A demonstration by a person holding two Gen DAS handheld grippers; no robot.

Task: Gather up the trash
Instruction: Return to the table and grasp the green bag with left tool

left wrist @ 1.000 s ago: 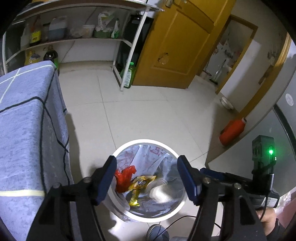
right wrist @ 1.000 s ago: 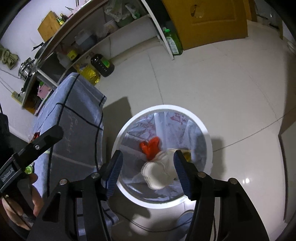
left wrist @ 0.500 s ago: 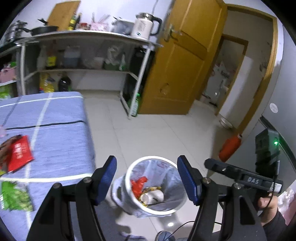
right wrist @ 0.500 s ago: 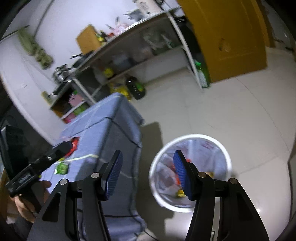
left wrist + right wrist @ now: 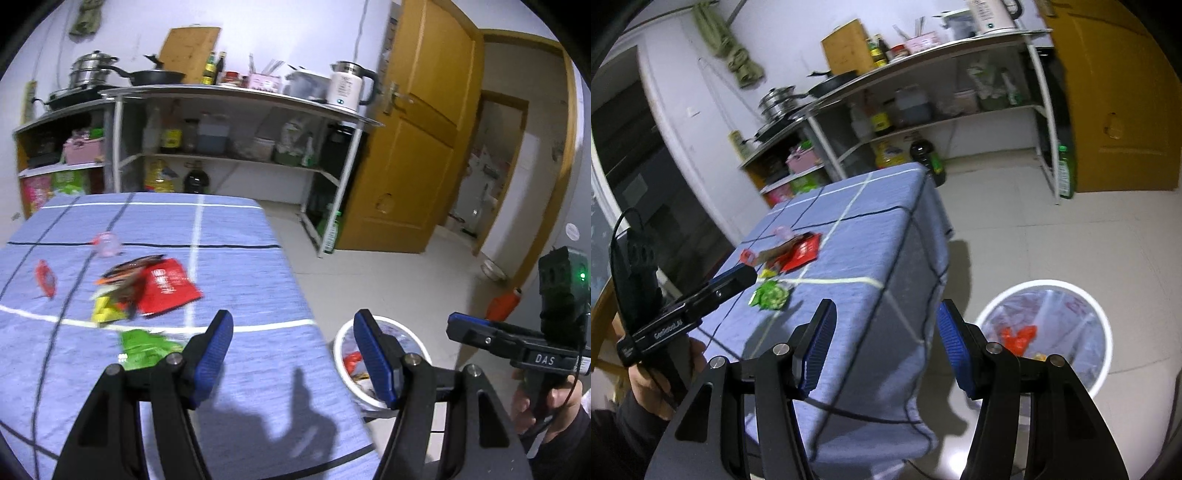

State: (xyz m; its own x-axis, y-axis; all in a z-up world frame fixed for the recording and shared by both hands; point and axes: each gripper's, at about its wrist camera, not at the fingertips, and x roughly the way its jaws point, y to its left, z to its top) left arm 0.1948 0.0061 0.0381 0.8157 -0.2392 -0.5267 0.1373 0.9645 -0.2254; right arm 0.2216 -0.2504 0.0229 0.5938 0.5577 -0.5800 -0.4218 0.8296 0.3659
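Trash lies in a loose cluster on the blue checked tabletop (image 5: 236,258): a red packet (image 5: 168,290) lying flat, a dark brownish wrapper (image 5: 127,267) overlapping its far left corner, a yellow wrapper (image 5: 105,310) just beside them on the near side, and a crumpled green wrapper (image 5: 146,347) nearer still, apart from the pile. Farther out to the left sits a small red piece (image 5: 45,277), and beyond the pile a small pale pink cup-like item (image 5: 107,244), blurred, so its exact kind is hard to tell. That makes six pieces on the cloth. On the floor just off the tabletop's right edge stands one white trash bin (image 5: 1104,332) lined with a clear bag, holding a red wrapper (image 5: 1019,336) and some yellowish scraps.

The left gripper (image 5: 293,354) has its blue-padded jaws spread wide with nothing between them; it hangs over the near right part of the tabletop, touching nothing. The right gripper (image 5: 886,343) is likewise spread wide and empty, above the tabletop's draped corner with the bin to its right. Each gripper appears in the other's view, held by a hand (image 5: 554,402) on its grip.

Behind the tabletop stand two metal shelf units (image 5: 236,158) with pots, bottles and one white kettle (image 5: 349,90), and one yellow-brown door (image 5: 410,155) to the right.
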